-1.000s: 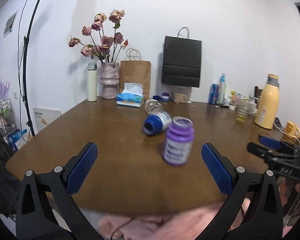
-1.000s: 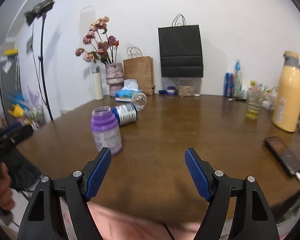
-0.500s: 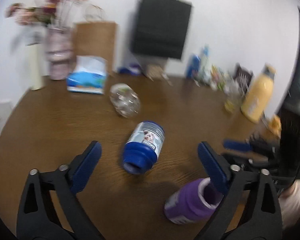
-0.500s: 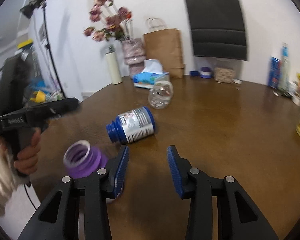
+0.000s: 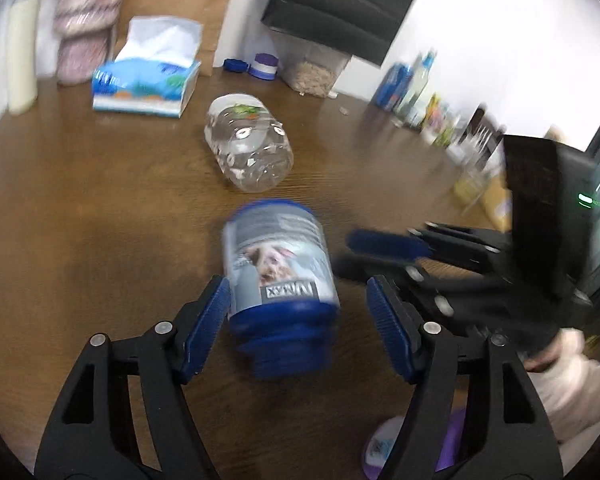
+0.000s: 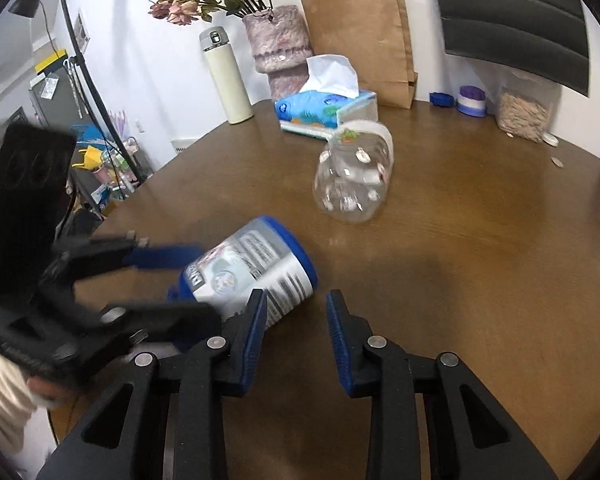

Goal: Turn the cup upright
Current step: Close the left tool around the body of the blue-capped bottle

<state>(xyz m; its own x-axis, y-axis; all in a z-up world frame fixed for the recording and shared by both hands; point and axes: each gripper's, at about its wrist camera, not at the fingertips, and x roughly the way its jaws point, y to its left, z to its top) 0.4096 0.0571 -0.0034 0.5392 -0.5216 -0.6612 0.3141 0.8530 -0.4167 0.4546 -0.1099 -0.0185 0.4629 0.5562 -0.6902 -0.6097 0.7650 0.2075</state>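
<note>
Wooden table (image 6: 480, 280): brown, smooth, semi-gloss, so a cylinder on its side will roll or skid easily

Blue cup (image 5: 280, 268): lying on its side near the table's front edge, mouth end towards the left wrist camera. Squat blue plastic cylinder with a glossy wrap label and a stepped, threaded neck. Looks empty, so my guess is light, stiff, label slick. Best hold is across the labelled barrel just above the neck shoulder, not on the threads

Clear jar (image 5: 250, 152): also tipped over, further back, well apart from the blue one. Transparent, thin-walled, lumpy moulded shape, probably flexes if squeezed

Tissue box (image 6: 326, 110) and brown paper bag (image 6: 360, 36) at the back, out of the way

Left gripper (image 5: 298, 320): jaws wide open, straddling the neck end of the cup; left pad right at the barrel, right pad has a gap. Nothing held

Right gripper (image 6: 296, 332): jaws part open, empty; left pad just beside the cup's base end, contact unclear

Motion blur on cup and grippers, so exact contact can't be called
</note>
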